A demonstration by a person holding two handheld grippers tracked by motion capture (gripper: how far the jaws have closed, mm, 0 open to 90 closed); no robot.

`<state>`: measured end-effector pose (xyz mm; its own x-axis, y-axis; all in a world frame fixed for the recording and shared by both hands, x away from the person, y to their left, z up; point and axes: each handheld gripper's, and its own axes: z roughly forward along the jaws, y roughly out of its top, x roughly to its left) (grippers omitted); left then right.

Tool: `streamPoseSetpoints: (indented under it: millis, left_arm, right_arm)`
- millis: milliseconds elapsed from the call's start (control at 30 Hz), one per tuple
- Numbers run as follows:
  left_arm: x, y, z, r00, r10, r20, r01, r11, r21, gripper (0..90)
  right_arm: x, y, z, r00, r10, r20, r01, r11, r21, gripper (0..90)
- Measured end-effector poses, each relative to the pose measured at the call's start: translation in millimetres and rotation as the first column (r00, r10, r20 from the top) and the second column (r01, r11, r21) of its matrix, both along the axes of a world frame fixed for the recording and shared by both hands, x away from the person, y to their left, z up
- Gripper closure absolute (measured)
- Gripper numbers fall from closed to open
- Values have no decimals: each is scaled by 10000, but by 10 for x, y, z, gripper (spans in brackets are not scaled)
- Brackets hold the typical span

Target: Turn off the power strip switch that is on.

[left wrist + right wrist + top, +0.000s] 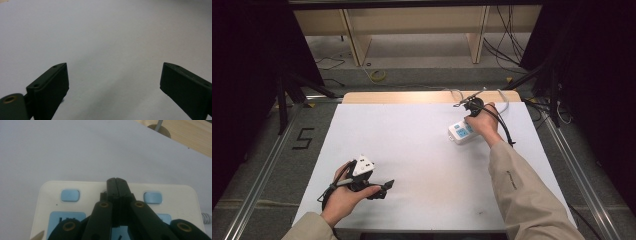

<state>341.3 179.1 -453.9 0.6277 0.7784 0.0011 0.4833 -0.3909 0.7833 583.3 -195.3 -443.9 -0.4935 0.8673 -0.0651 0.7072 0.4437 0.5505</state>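
Observation:
A white power strip [459, 132] with pale blue buttons and sockets lies on the white table top [422, 165] at the far right. The person's right hand holds my right gripper [116, 180] directly over it. Its jaws are pressed together with nothing between them, and their tips sit at the strip's top face [100, 186] between two blue buttons [70, 195]. My left gripper [386, 189] rests near the front left of the table. In the left gripper view its jaws [113, 80] stand wide apart over bare white surface.
The strip's white cable [504, 97] runs off toward the table's far wooden edge [412, 96]. Beyond the table are wooden shelving [417, 22], loose floor cables [377, 75] and dark stand legs [287, 95] at the left.

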Motion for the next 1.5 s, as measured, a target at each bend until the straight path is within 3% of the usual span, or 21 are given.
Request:
streamPoseSetpoints:
  millis: [1500]
  left_arm:
    - [0,-10,-10,10000,-35,-41,35,10000,-24,81]
  right_arm:
    - [-7,14,-2,9998,59,168,-57,9999,-140,900]
